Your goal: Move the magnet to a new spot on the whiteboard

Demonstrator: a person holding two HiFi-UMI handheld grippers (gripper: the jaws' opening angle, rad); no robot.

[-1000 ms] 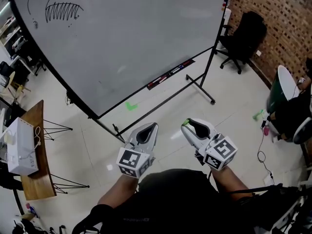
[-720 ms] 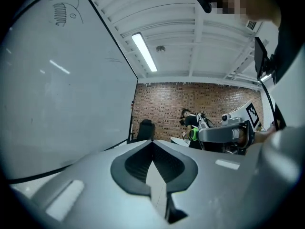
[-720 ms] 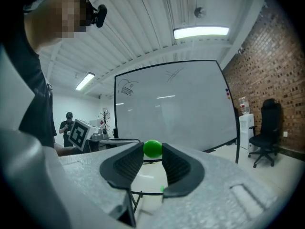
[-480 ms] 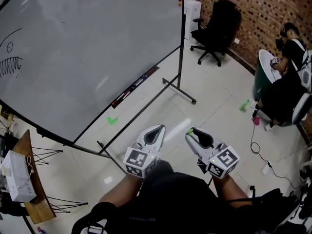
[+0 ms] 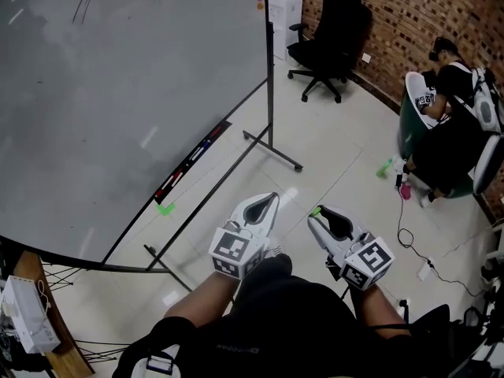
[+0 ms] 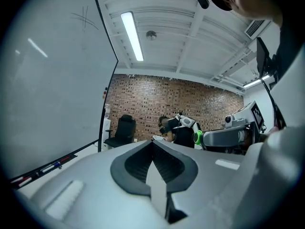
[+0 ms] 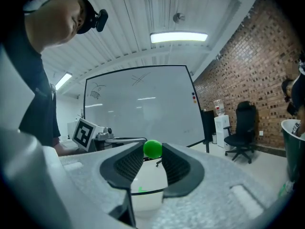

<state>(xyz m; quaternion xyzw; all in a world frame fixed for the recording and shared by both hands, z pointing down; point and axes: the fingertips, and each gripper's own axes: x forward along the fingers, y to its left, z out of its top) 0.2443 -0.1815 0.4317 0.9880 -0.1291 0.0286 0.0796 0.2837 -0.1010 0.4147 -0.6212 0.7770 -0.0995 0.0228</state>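
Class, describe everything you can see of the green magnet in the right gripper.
The green magnet is a small, round, smooth, bright green piece, plastic by its look. It sits pinched between the tips of the right gripper's two dark ribbed pads, clear of the whiteboard standing beyond it. In the head view it shows only as a green speck at the jaw tips.
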